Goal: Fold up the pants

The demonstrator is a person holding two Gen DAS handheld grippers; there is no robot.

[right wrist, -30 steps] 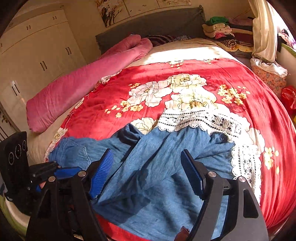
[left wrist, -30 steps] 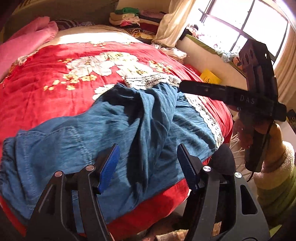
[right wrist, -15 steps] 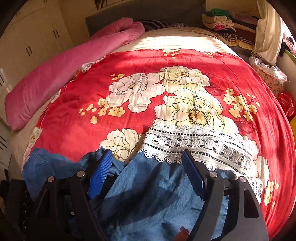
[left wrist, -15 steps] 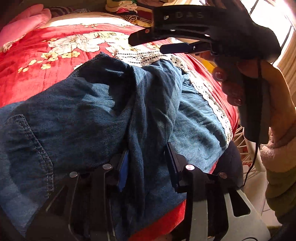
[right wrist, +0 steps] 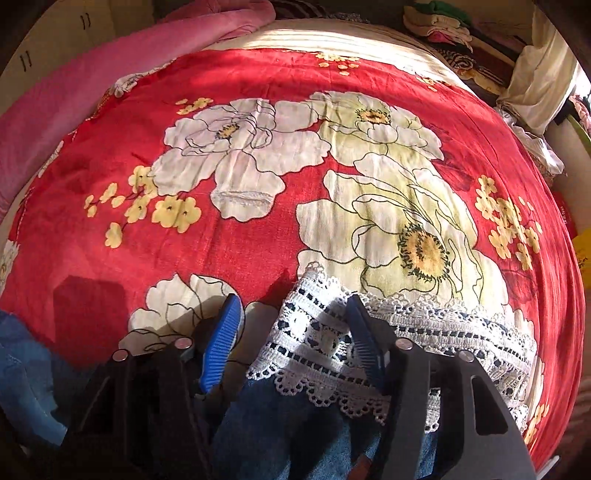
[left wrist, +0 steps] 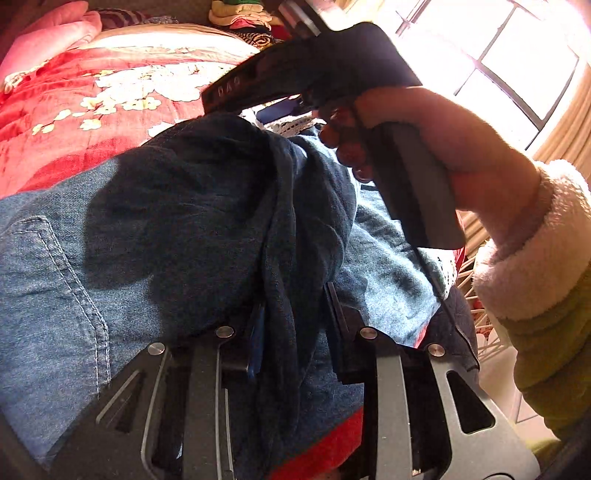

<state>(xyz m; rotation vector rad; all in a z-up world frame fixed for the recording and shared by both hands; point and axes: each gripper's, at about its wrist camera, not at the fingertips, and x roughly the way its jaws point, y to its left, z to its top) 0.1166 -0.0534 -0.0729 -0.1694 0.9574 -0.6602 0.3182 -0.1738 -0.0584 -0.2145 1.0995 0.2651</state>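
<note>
Blue denim pants (left wrist: 155, 221) with a white lace hem (right wrist: 406, 332) lie crumpled on the red flowered bedspread (right wrist: 258, 240). My left gripper (left wrist: 295, 317) is shut on a raised fold of the denim near the bed's front edge. My right gripper (right wrist: 291, 343) is open, its fingers straddling the corner of the lace hem, low over the cloth. In the left wrist view the right gripper's body (left wrist: 314, 74) and the hand holding it hang over the far end of the pants.
A pink rolled blanket (right wrist: 92, 92) lies along the bed's left side. Stacked folded clothes (right wrist: 443, 26) sit at the far right corner. A window (left wrist: 517, 66) and a white wire rack (left wrist: 476, 295) stand to the right of the bed.
My left gripper moved in and closed on the denim fold. My right gripper moved forward over the pants to the lace hem and narrowed its opening.
</note>
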